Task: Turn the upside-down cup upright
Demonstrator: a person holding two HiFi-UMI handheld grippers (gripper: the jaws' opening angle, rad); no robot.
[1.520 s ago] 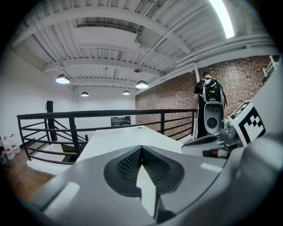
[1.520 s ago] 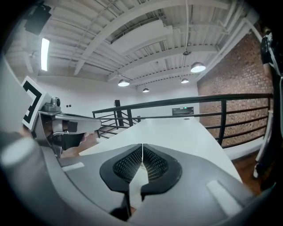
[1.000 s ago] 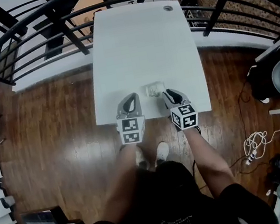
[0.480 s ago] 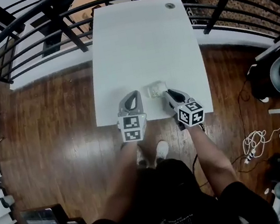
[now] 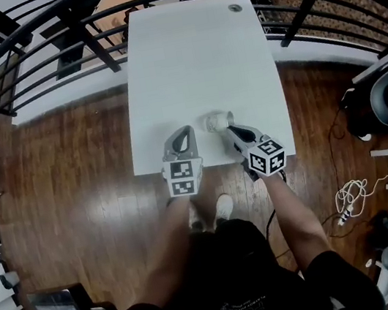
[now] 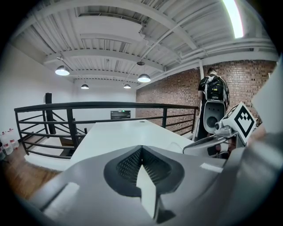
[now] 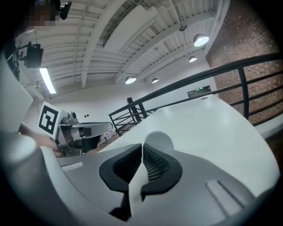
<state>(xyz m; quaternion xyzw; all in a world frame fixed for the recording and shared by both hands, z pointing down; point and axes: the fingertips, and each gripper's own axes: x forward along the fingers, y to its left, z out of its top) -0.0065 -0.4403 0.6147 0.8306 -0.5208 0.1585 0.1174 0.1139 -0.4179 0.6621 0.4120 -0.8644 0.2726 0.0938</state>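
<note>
**Cup pinched in the right tongs, close to the table's front edge**

We are holding the right gripper [image 5: 229, 129] closed on the cup [image 5: 218, 121]. Its dark ribbed pads are pinching the thin wall, and in the right gripper view the cup's [image 7: 159, 139] pale rounded shape is showing just past the jaw tips [image 7: 142, 148]. From the head view the cup is looking tipped to one side, near the front edge of the table [image 5: 191, 54]. We cannot tell whether it is touching the top.

We are hovering the left gripper [image 5: 183, 133] just beside the cup on its left. Its grey jaws are pressed together with nothing between them [image 6: 141, 150]. The two grippers are sitting near each other but apart.

The tabletop is smooth, white and rectangular. A broad bare stretch is running from the cup to the far edge, where a small round grommet [image 5: 235, 8] is sitting near the right corner. A black metal railing [image 5: 82, 29] is curving round the far end, and glossy wooden floorboards [image 5: 71, 172] are lying open on both sides of the table.
</note>
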